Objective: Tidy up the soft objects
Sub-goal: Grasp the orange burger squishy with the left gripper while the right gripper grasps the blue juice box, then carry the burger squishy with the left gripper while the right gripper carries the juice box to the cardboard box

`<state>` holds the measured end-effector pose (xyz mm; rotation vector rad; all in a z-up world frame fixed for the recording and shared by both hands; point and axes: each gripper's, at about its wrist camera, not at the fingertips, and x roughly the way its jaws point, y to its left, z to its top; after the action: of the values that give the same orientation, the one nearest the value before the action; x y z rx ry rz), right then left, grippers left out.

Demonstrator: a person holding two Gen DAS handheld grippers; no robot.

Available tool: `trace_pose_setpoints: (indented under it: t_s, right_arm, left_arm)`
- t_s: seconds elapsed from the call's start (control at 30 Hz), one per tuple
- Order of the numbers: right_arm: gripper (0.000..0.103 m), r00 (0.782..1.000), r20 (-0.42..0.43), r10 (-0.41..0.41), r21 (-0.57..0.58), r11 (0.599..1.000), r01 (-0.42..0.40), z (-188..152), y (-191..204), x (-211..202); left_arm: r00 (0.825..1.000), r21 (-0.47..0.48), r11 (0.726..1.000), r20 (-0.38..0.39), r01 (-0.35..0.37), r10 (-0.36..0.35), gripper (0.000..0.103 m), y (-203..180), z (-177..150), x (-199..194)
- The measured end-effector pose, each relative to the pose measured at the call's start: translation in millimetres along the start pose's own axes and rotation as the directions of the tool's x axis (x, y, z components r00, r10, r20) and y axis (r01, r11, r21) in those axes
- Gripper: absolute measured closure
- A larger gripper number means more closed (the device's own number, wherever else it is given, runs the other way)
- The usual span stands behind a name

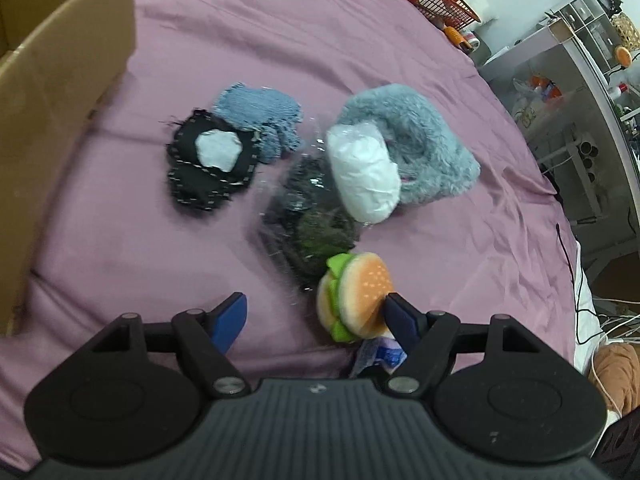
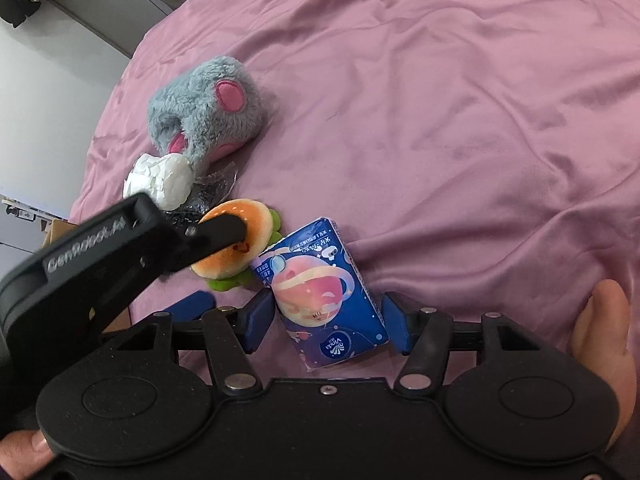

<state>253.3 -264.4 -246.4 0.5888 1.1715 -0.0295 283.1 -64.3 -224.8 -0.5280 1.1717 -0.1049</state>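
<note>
**Soft toys and a tissue pack on a purple sheet**

Purple cloth (image 1: 360,40) covers the whole surface in the left wrist view. On the far left stands a brown cardboard box (image 1: 68,80). In the middle lie a black patch with a white spot (image 1: 212,160), a blue knit cloth (image 1: 260,114), a fuzzy grey slipper (image 1: 420,140), a white bundle (image 1: 364,172) and a dark thing in clear plastic (image 1: 312,216). A red basket (image 1: 436,0) sits far away on the right. The left gripper (image 1: 316,312) is wide open. Its right finger (image 1: 400,316) touches the burger plush toy (image 1: 356,296), and its left finger is well apart from the toy. Nothing is gripped.

In the right wrist view, the same purple cloth (image 2: 440,100) fills the scene. The right gripper (image 2: 328,316) has a blue tissue pack (image 2: 324,292) between its blue fingers. The fingers sit right at the pack's sides, but I cannot tell if they squeeze it. The pack has a pink planet picture and the word "Vinda". Just left of it lies the burger plush toy (image 2: 236,248), with the left gripper's black finger on top. That gripper's arm has pale writing, too blurry to read. Farther left are the grey slipper (image 2: 204,112) with pink spots and the white bundle (image 2: 160,176). A hand (image 2: 608,340) holds the gripper on the near right.
</note>
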Motion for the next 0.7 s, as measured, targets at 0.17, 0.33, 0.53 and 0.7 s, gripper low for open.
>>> trace_pose_setpoints:
  t_s: [0.17,0.33,0.53,0.7]
  right_arm:
    - [0.046,1.0,0.006,0.006,0.013,1.0,-0.006,0.0,-7.1,-1.9]
    - [0.048,0.999,0.016,0.037,-0.019,0.999,-0.037,0.1,-5.1,-3.6]
    - [0.05,0.994,0.055,0.097,-0.063,0.994,-0.093,-4.4,0.2,-20.6]
    - [0.051,0.986,0.092,0.14,-0.114,0.985,-0.129,-10.8,8.2,-38.1]
  left_arm:
    - [1.0,-0.004,1.0,0.018,0.001,0.0,0.036,-13.1,1.0,7.1]
    - [0.999,-0.045,0.999,0.035,-0.024,0.026,0.073,-16.3,-2.1,11.8]
    - [0.995,-0.049,0.997,0.086,-0.052,0.056,0.079,-17.4,-5.9,-14.4]
    - [0.988,-0.051,0.997,0.135,-0.063,0.069,0.079,-13.9,-11.6,-44.8]
